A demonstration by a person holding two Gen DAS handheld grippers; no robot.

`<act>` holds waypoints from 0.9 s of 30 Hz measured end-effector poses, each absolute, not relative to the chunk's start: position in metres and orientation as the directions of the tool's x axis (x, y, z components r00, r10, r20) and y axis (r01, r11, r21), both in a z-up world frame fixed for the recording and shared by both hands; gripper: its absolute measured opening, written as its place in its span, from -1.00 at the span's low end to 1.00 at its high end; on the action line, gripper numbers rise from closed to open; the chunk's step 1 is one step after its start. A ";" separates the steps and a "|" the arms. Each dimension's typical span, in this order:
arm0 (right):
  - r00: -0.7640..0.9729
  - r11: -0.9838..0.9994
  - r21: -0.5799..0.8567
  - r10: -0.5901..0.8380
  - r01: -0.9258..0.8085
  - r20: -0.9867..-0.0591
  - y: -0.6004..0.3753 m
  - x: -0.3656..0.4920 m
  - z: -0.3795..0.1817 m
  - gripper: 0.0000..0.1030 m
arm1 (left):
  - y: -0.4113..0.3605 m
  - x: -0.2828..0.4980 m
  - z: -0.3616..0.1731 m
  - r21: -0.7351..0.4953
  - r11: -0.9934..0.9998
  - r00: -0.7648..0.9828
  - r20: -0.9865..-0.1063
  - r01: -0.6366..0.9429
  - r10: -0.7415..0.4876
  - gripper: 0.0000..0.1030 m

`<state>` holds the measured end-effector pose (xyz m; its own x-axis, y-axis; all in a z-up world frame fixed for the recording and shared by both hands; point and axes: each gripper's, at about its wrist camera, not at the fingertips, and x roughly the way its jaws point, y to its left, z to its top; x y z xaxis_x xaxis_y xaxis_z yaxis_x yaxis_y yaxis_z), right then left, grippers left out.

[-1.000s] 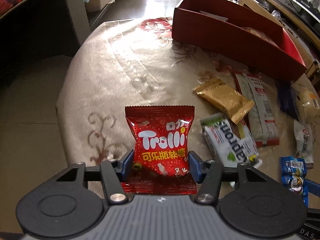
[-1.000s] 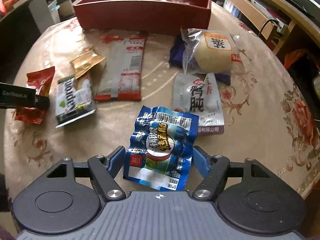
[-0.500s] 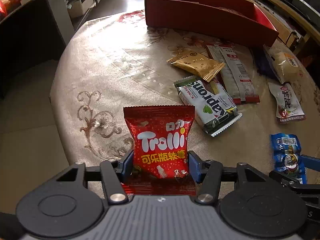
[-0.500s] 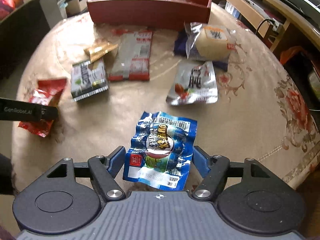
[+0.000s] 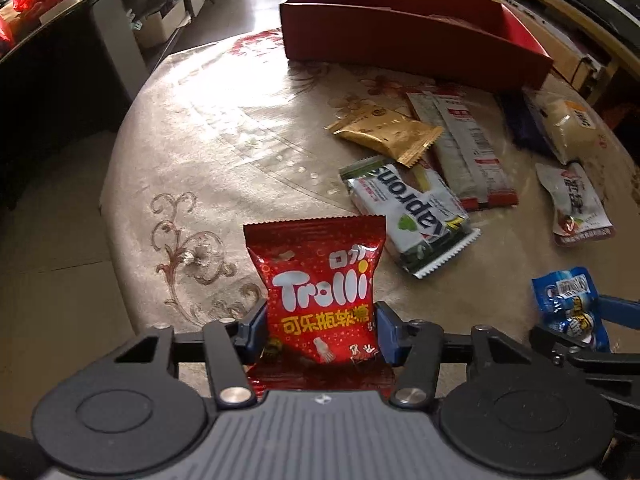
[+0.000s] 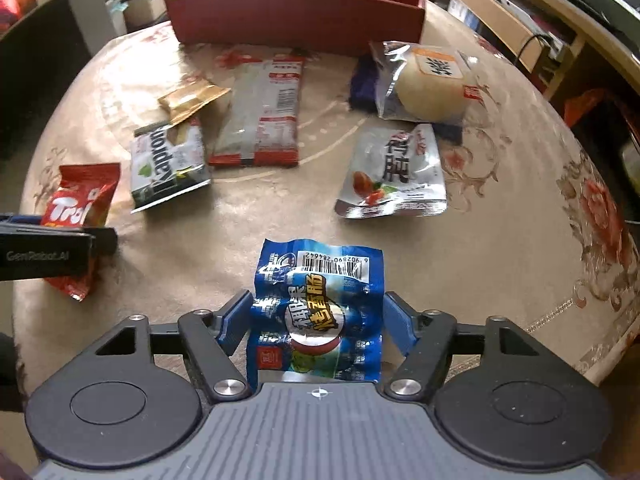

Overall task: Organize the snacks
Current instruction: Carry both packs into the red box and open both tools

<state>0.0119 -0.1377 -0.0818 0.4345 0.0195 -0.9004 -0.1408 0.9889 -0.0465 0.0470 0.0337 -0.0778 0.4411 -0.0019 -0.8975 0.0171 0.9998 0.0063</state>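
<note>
The left gripper (image 5: 320, 330) is closing on the red candy bag (image 5: 320, 292) at the lower middle of its frame; a second ago its blue pads stood slightly off the bag's sides, and now they press the foil. The right gripper (image 6: 316, 322) is closing too, and the blue sausage pack (image 6: 318, 312) between its pads is squeezed narrower and more crumpled than before. Both snacks look newly gripped, so carrying them to the red box (image 5: 400, 36) at the top of the frame is probably next.

The bag reads "Trolli" in white over yellow Chinese characters. The pack shows a barcode numbered 6 902890 284642 and gold Chinese lettering. Further up the table (image 5: 224, 128), a green and white wrapper (image 5: 408, 216) reads "Kapron"; its ending is unclear. In the right view, the left gripper's side reads "GenRobot.AI".
</note>
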 end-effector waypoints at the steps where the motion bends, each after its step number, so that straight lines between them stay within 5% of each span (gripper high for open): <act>1: 0.438 0.988 -0.054 0.016 -0.147 -0.899 -0.136 0.011 -0.081 0.46 | 0.033 0.046 -0.077 0.003 1.000 0.440 -0.898 0.018 -0.005 0.00; 27: 0.585 0.996 0.029 0.075 -0.087 -0.807 -0.144 0.030 -0.024 0.45 | 0.022 0.066 -0.022 -0.116 0.993 0.545 -0.832 0.010 -0.103 -0.05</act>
<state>0.0305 -0.1442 -0.0240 0.5854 0.0746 -0.8073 -0.0874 0.9958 0.0286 0.0658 0.0224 -0.0218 0.5449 -0.1030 -0.8322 0.0099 0.9931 -0.1164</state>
